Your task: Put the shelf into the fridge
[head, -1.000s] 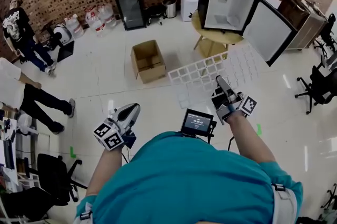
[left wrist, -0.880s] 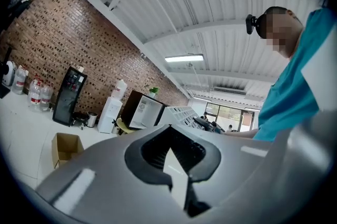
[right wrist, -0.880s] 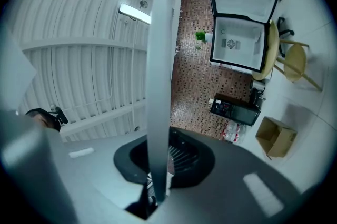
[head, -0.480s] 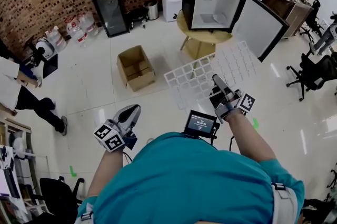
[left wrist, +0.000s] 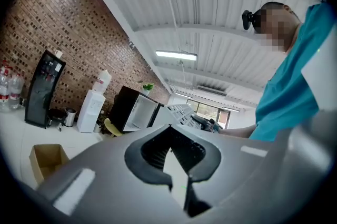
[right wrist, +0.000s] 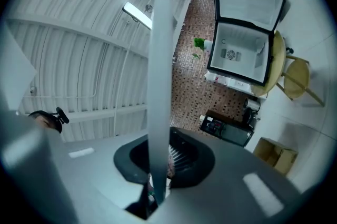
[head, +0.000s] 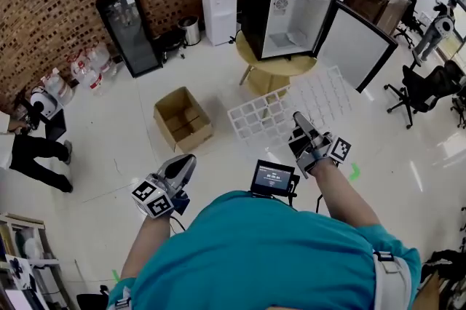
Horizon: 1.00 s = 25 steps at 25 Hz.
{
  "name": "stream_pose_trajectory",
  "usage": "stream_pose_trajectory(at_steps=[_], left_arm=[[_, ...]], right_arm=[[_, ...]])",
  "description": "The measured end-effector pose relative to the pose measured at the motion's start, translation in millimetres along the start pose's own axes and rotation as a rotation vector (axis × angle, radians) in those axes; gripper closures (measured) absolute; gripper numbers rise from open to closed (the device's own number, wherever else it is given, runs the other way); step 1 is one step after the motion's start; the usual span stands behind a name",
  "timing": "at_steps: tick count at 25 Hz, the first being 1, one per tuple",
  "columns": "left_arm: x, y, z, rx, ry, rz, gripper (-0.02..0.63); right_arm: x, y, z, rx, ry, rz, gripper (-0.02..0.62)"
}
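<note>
Teal shirt (head: 255,250) at lower centre; grey left hand-held gripper (head: 186,161) and right hand-held gripper (head: 298,118) each bear 1 black-and-white marker cube (head: 152,198).

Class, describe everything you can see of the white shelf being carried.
The shelf is a flat white lattice of square cells, plastic by its look. It hangs in the air, tilted, clamped at its near edge by the right gripper, whose view shows it edge-on as a pale strip between the jaws. Nothing else touches it. It is short of the open fridge, not inside.
</note>
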<state>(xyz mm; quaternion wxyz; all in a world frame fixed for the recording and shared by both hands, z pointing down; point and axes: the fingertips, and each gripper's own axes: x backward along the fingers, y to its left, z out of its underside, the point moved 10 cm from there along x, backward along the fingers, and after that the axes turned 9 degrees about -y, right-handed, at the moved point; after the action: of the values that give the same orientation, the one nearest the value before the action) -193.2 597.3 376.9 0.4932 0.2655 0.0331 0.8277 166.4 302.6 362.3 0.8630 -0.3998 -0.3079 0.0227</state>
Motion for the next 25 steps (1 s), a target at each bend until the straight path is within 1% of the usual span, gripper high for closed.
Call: stream_pose_trajectory(at_steps=[2,3,6,8,10,12,15,17,19,22,25], left_arm=[[-14,45,-15,-0.010,0.011,0.020,0.609],[-19,58,-18,-0.005,0.013,0.019,0.609],[-24,69,-12,0.028,0.001,0.005,0.608],[-22,70,-2,0.027,-0.009,0.012,0.608],[-30,74,6,0.017,-0.012,0.011,0.608],[-63,84,11,0.004,-0.013,-0.010,0.609],[-139,100,22,0.000,-0.031,-0.068,0.609],[-182,101,31,-0.009,-0.041,-0.095,0.608],[-219,96,37,-0.021,-0.039,-0.119,0.609],[-264,87,42,-0.013,-0.046,-0.143,0.609],[-289,92,56,-0.008,-0.028,-0.137,0.609]], right_arm=[[-34,-23,-1,-0.002,-0.007,0.015,0.568],[-44,-32,-1,0.000,-0.007,0.023,0.568],[-43,-45,0,0.011,0.001,0.033,0.568],[-35,-51,1,0.026,0.007,0.026,0.568],[-34,-62,-6,0.032,0.011,0.018,0.568],[-45,-88,-34,0.017,0.018,0.011,0.568],[-67,-143,-98,-0.032,0.042,0.004,0.568],[-78,-171,-139,-0.056,0.063,-0.011,0.568],[-88,-188,-176,-0.070,0.081,-0.031,0.568],[-101,-200,-222,-0.092,0.082,-0.050,0.568],[-107,-219,-244,-0.112,0.059,-0.057,0.568]])
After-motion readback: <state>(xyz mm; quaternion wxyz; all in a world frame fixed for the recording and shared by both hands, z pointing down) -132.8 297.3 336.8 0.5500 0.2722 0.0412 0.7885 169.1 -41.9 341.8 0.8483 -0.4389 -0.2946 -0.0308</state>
